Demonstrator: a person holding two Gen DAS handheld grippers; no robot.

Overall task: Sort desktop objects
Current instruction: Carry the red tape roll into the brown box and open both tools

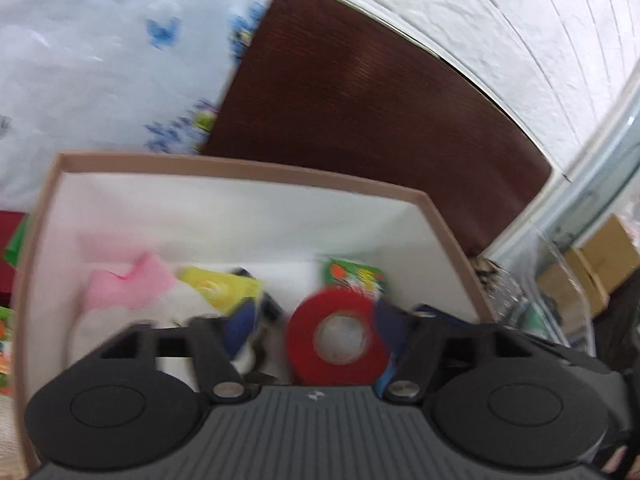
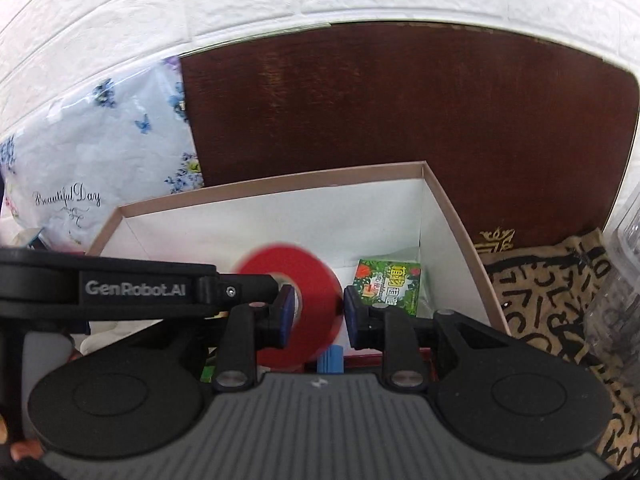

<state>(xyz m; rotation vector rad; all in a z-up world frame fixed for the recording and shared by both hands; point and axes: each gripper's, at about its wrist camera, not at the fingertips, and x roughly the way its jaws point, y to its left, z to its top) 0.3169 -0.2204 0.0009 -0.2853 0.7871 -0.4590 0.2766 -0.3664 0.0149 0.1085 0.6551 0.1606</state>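
Note:
A red tape roll (image 1: 336, 364) lies loose between the wide-apart fingers of my left gripper (image 1: 316, 320), which is open over the cardboard box (image 1: 240, 168). The pads do not press on the roll. In the right wrist view the red tape roll (image 2: 320, 328) is blurred above the box (image 2: 280, 178). There the left gripper's finger (image 2: 248, 288) reaches in from the left. My right gripper (image 2: 318, 312) hovers at the box's near side. Its blue pads stand a narrow gap apart with nothing clamped. The roll shows behind them.
In the box lie a pink cloth (image 1: 128, 284), a yellow packet (image 1: 224, 288) and a green packet (image 2: 390, 284). A flowered plastic bag (image 2: 100, 152) lies left of the box on the dark wooden table (image 2: 400, 112). A patterned cloth (image 2: 552, 300) lies to the right, and a blue ribbed thing (image 2: 330, 360) under the right gripper.

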